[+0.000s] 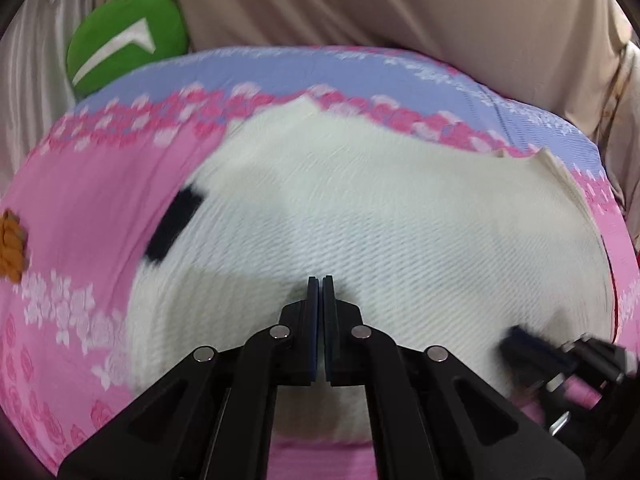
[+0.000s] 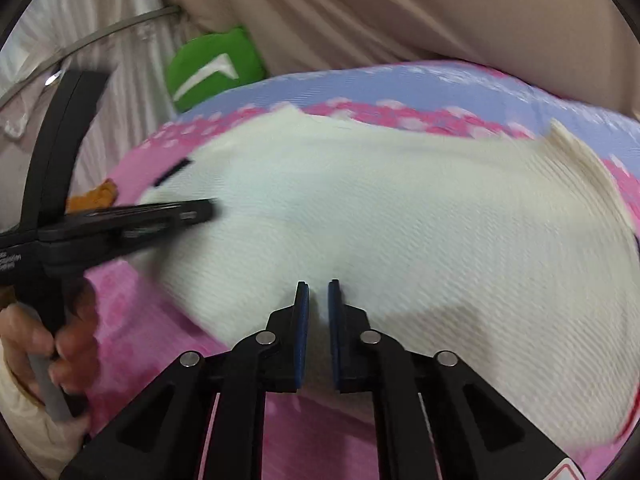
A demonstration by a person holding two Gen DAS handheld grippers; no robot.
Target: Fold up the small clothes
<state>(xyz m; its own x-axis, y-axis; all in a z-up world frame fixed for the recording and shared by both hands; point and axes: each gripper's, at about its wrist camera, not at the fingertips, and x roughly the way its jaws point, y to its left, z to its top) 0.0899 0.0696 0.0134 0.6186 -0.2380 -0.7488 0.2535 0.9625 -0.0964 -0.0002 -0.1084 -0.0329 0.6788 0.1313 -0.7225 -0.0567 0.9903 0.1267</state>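
Note:
A white ribbed garment (image 1: 340,216) with a black patch (image 1: 172,226) at its left lies spread on a pink and blue floral sheet (image 1: 80,208). My left gripper (image 1: 320,280) is shut and empty just over the garment's near part. It also shows from the side in the right wrist view (image 2: 208,210), over the garment's left edge. My right gripper (image 2: 318,284) is slightly open and empty above the same garment (image 2: 400,216). It appears blurred at the lower right of the left wrist view (image 1: 516,340).
A green cushion (image 1: 124,36) with a white mark lies beyond the sheet's far left corner, also in the right wrist view (image 2: 216,66). A beige curtain (image 1: 400,0) hangs behind. A small orange object (image 1: 10,244) lies on the sheet at far left.

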